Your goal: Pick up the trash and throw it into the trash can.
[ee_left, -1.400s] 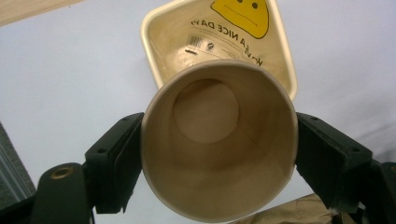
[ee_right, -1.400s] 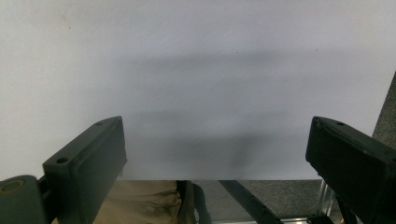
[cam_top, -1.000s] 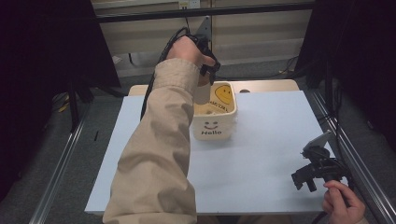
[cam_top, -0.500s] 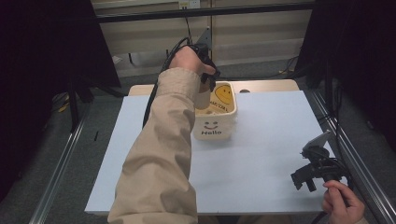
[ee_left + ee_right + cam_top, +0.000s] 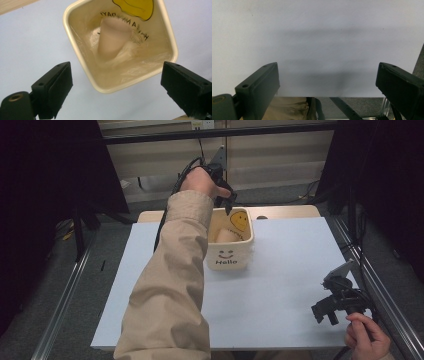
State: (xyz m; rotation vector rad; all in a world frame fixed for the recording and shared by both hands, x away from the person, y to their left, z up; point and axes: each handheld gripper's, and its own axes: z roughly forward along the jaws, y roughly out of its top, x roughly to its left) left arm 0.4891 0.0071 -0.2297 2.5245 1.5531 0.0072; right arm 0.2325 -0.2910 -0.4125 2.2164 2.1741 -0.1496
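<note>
A cream square tub [image 5: 244,251] with a smiley face and "Hello" on its front stands at the middle back of the white table sheet. A beige cone-shaped piece [image 5: 226,236] sits inside it, blurred in the left gripper view [image 5: 112,41] and touching no jaw. My left gripper [image 5: 228,203] hangs over the tub's [image 5: 75,47] mouth, pointing down. Its jaws have just been opening and stand wide with nothing between them [image 5: 115,68]. My right gripper [image 5: 326,313] rests low near the front right edge, open and empty [image 5: 328,67] over bare sheet.
The white sheet [image 5: 285,285] covers the table, with a wooden edge [image 5: 285,211] at the back. Metal rails [image 5: 380,290] run along both sides. A long beige sleeve [image 5: 172,285] crosses the left half of the table.
The left jaws have parted above the tub, and the beige piece now lies loose inside it. The right gripper has kept still.
</note>
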